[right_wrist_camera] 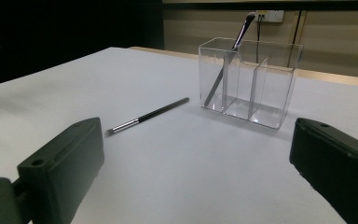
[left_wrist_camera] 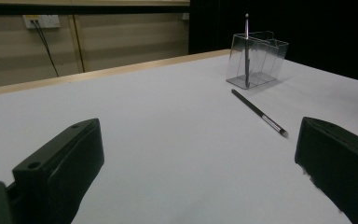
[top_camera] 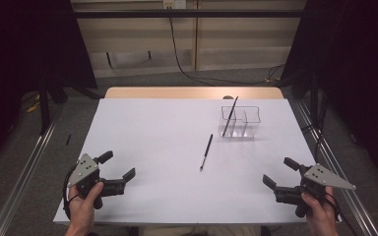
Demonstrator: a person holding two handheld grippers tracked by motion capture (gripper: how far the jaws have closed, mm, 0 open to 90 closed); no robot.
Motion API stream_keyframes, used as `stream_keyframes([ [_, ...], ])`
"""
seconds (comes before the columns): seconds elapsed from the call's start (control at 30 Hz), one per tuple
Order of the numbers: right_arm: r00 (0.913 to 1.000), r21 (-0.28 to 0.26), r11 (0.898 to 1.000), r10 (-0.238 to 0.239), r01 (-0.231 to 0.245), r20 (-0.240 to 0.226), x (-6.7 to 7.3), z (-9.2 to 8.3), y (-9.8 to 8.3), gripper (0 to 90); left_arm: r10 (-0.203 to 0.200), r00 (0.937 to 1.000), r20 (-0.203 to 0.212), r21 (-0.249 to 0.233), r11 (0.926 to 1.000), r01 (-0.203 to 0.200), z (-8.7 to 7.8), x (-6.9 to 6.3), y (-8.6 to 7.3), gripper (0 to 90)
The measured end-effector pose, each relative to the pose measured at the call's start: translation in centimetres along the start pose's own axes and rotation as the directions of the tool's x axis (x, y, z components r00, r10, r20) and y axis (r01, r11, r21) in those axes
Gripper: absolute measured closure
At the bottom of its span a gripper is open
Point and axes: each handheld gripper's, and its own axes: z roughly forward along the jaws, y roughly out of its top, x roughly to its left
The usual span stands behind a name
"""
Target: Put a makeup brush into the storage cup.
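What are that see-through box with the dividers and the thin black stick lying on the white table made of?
The clear divided box looks like hard, glossy acrylic plastic, though glass is possible: the table shows through its walls and its edges catch light. The thin black brush lying on the table seems to have a matte black handle, plastic or painted wood, with a shiny silver band near its tip, probably metal.

In the high view, both forearms are cut off by the bottom edge, and each hand (top_camera: 84, 204) covers the grip of its gripper. In the left gripper view, the left gripper (left_wrist_camera: 196, 154) has both jaws cropped by the bottom edge, the outer one also by the right edge; the right gripper (right_wrist_camera: 196, 154) is cropped likewise in its own view. The brush tip of the loose brush (top_camera: 206, 152) is too small to resolve in the high view, and the lower end of the standing brush (top_camera: 230, 116) blurs behind the clear wall of the organizer (top_camera: 246, 129).
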Motion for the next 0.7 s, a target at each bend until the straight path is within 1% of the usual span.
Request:
stream_keyframes([
  [0.13,1.0000,-0.012,1.000,-0.008,0.008,-0.002,-0.1,0.1,0.2,2.6,-0.004,1.0000,-0.004,0.001,1.0000,0.004,0.1,0.0,-0.1,1.4],
  [0.17,1.0000,-0.014,1.000,-0.001,0.001,-0.005,-0.1,0.2,0.2,2.6,-0.004,1.0000,-0.002,0.006,1.0000,0.004,0.1,0.1,-0.1,1.4],
  [0.23,0.9999,-0.008,1.000,0.009,-0.009,-0.009,-0.3,0.5,0.1,2.6,-0.007,1.0000,-0.002,0.012,0.9999,0.007,0.2,0.2,-0.2,1.5],
  [0.27,1.0000,-0.001,1.000,-0.004,0.004,-0.008,-0.4,0.7,0.1,2.6,-0.009,1.0000,-0.003,0.010,0.9999,0.009,0.2,0.3,-0.3,1.4],
  [0.33,0.9999,0.005,1.000,0.004,-0.004,-0.012,-0.5,1.2,0.1,2.7,-0.022,0.9997,-0.007,0.010,0.9997,0.022,0.2,0.3,-0.3,1.5],
  [0.37,0.9999,0.005,1.000,0.002,-0.002,-0.011,-0.4,1.3,0.1,2.7,-0.010,0.9999,-0.004,0.011,0.9999,0.010,0.1,0.3,-0.3,1.5],
  [0.4,0.9998,0.004,1.000,0.011,-0.011,-0.015,-0.3,1.4,0.2,2.7,-0.015,0.9999,-0.001,0.008,0.9998,0.015,0.0,0.3,-0.3,1.4],
  [0.43,0.9997,0.002,1.000,0.011,-0.011,-0.022,-0.3,1.5,0.3,2.7,-0.032,0.9995,-0.002,-0.001,0.9995,0.032,-0.1,0.2,-0.3,1.5],
  [0.47,0.9995,-0.001,1.000,0.018,-0.018,-0.027,-0.2,1.6,0.3,2.7,-0.036,0.9994,-0.004,-0.007,0.9993,0.036,-0.2,0.2,-0.2,1.5],
  [0.53,0.9995,0.002,1.000,0.005,-0.005,-0.032,0.0,1.6,0.4,2.7,-0.026,0.9996,-0.015,-0.007,0.9996,0.026,-0.3,0.2,-0.1,1.6],
  [0.6,0.9993,0.000,1.000,0.002,-0.002,-0.036,0.1,1.6,0.4,2.6,-0.028,0.9995,-0.016,-0.007,0.9996,0.028,-0.2,0.1,-0.1,1.5],
  [0.7,0.9989,0.005,1.000,-0.004,0.004,-0.047,0.0,2.0,0.5,2.6,-0.009,0.9999,-0.008,0.002,1.0000,0.009,0.0,-0.1,-0.1,1.5],
])
